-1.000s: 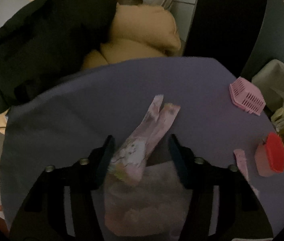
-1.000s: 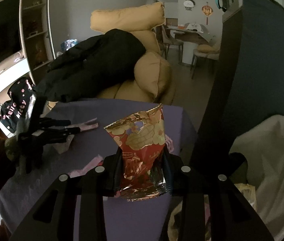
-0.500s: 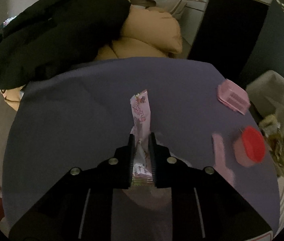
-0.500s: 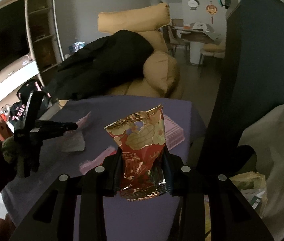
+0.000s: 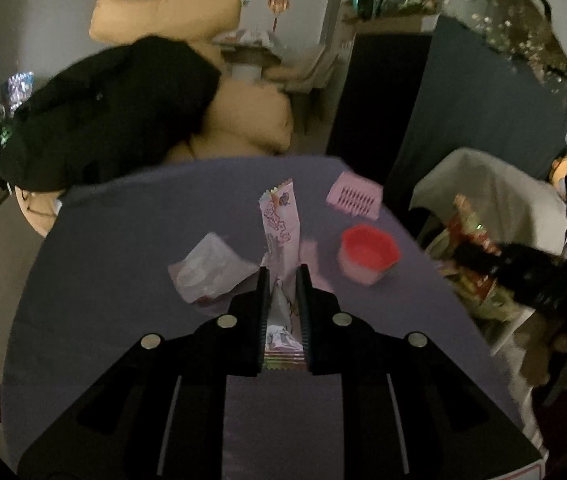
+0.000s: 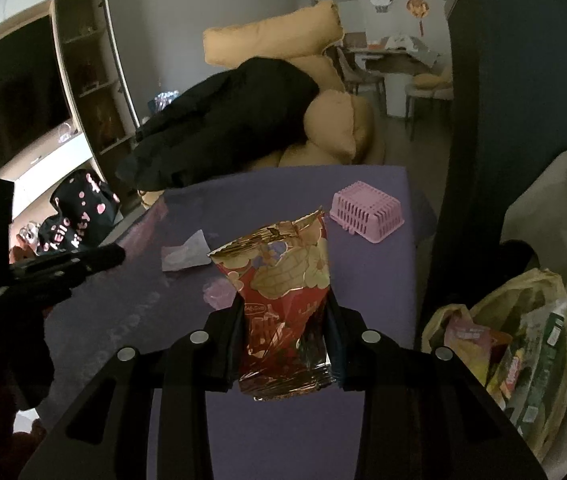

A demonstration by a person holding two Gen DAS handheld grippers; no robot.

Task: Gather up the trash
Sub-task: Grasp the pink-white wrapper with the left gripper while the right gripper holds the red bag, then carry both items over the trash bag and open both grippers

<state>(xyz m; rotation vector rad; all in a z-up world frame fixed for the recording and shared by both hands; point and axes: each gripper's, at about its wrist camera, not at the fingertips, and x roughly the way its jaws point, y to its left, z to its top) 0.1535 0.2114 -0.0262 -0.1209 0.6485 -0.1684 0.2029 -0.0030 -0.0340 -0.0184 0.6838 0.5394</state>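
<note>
The pink wrapper (image 5: 279, 232) is being held upright-ish in the left gripper (image 5: 282, 276), its long axis running straight ahead along the fingers, the torn top end pointing away from the camera and the bottom seam tucked back between the jaws, which are being pressed nearly together on it. Same story on the other side: the red snack bag (image 6: 283, 304) is being pinched by the right gripper (image 6: 286, 300) at a wider gap, long axis up and forward, jagged open top pointing away. From the left wrist view, a crumpled white tissue (image 5: 209, 268) and a pink tub with a red lid (image 5: 367, 254) are being shown lying on the purple tablecloth (image 5: 123, 240), with the tub just right of the wrapper; the tub is being hidden in the right wrist view by the snack bag. What's only being shown clearly on the right wrist is the yellowish trash bag (image 6: 523, 344), stuffed with packaging, sitting off the table's right edge below a white cloth. A pink basket (image 6: 367, 212) is being seen upside down near the table's far corner in both views. Behind the table, tan cushions (image 6: 279, 36) are being half covered by a black coat (image 6: 223, 120), and shelves are lining the left wall in a dim room.
</note>
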